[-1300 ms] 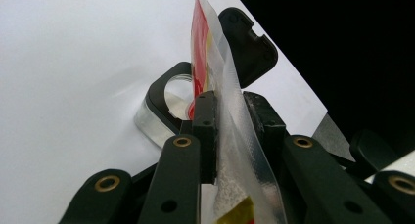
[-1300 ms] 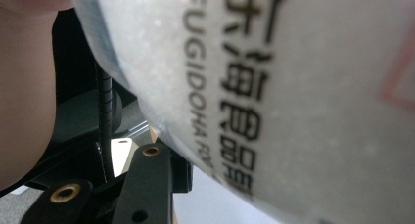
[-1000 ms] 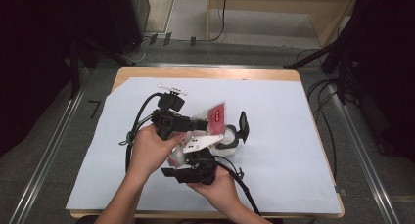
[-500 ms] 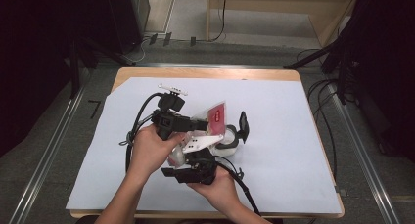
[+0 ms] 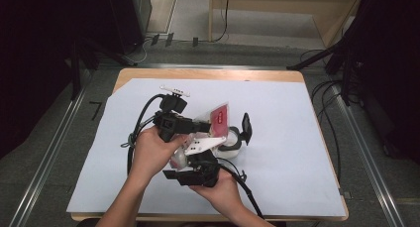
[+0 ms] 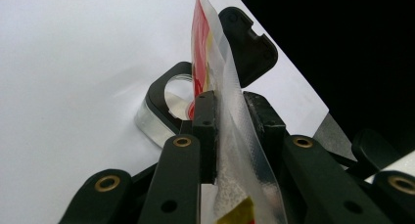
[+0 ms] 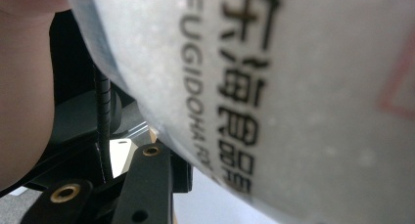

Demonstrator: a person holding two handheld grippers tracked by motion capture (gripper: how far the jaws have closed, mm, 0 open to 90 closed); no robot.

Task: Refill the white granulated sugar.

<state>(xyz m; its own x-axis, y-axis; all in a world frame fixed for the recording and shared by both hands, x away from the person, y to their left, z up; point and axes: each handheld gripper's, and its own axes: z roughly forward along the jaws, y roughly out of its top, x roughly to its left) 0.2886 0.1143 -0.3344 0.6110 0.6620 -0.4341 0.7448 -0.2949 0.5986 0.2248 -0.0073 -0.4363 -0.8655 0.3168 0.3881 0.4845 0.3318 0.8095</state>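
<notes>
A clear plastic pouch (image 5: 219, 119) with a red label and black print hangs tilted over the middle of the table. My left gripper (image 5: 205, 125) is shut on its edge; in the left gripper view the two jaws clamp the pouch (image 6: 208, 53) between them. Just past it stands a small glass container (image 5: 232, 142) with a black hinged lid (image 5: 246, 128) flipped up, its open mouth (image 6: 176, 89) below the pouch. My right gripper (image 5: 188, 160) sits under the left hand, shut on the pouch's lower end. In the right gripper view the printed pouch (image 7: 274, 97) bulges over one black finger (image 7: 147, 185).
A white sheet (image 5: 307, 152) covers the wooden table (image 5: 208, 74). Black cables (image 5: 136, 133) trail from both grippers toward the near edge. Dark stands and cables ring the table on the floor.
</notes>
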